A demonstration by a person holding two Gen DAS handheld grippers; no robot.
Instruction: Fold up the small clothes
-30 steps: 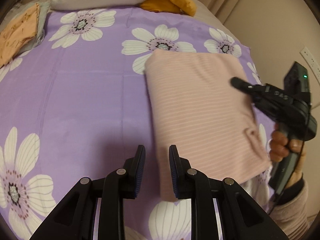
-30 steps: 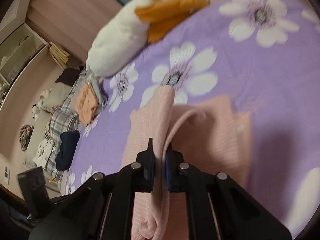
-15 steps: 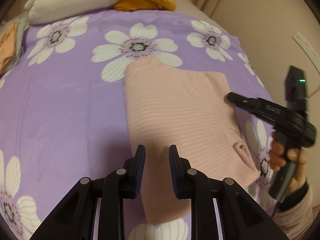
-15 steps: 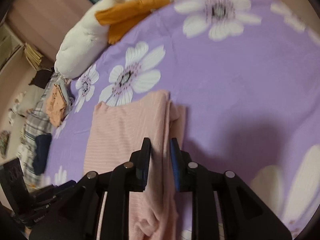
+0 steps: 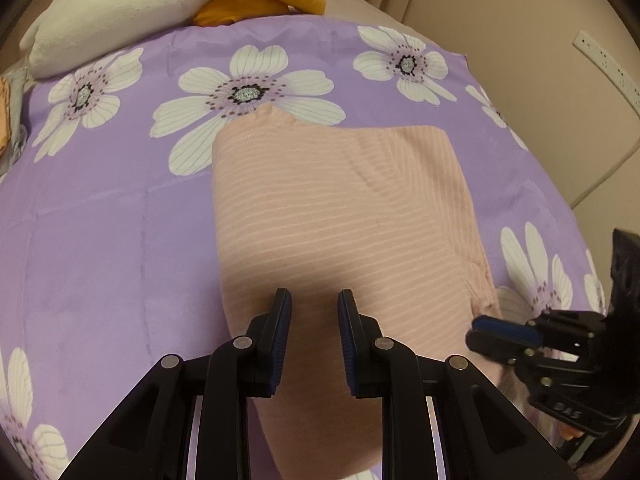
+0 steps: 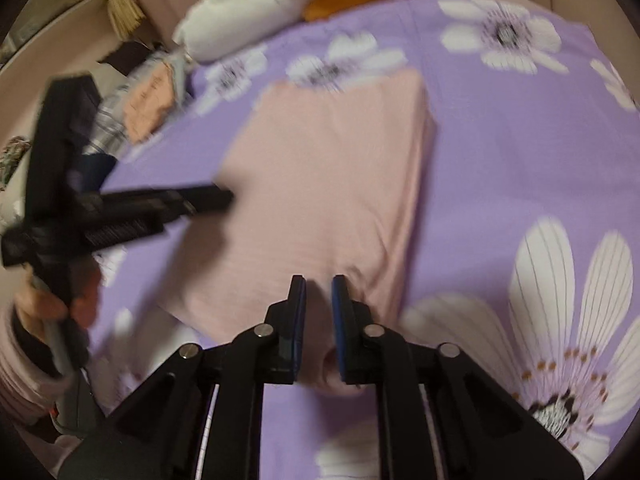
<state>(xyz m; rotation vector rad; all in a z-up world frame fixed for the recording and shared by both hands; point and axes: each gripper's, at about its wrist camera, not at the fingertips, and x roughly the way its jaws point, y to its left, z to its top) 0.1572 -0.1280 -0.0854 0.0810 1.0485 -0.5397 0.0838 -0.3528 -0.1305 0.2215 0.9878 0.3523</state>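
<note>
A pink striped garment (image 5: pixel 340 208) lies folded flat on the purple flowered bedspread (image 5: pixel 100 240). My left gripper (image 5: pixel 314 300) hovers over the garment's near part, open, with nothing between its fingers. In the right wrist view it reaches in from the left (image 6: pixel 228 200) over the garment (image 6: pixel 332 184). My right gripper (image 6: pixel 319 284) sits at the garment's near hem. Its jaws are closing to a narrow gap with pink cloth between them. In the left wrist view, the right gripper (image 5: pixel 478 326) touches the garment's near right corner.
A white and orange plush toy (image 5: pixel 120 4) lies at the far edge of the bed. A pile of other clothes (image 6: pixel 148 100) sits at the far left. A wall with a power strip (image 5: pixel 604 64) stands to the right. A hand (image 6: pixel 52 304) holds the left gripper's handle.
The right gripper let go of the raised fold, which now lies flat, then dropped to the near hem and closed again. The left gripper moved over the garment.
</note>
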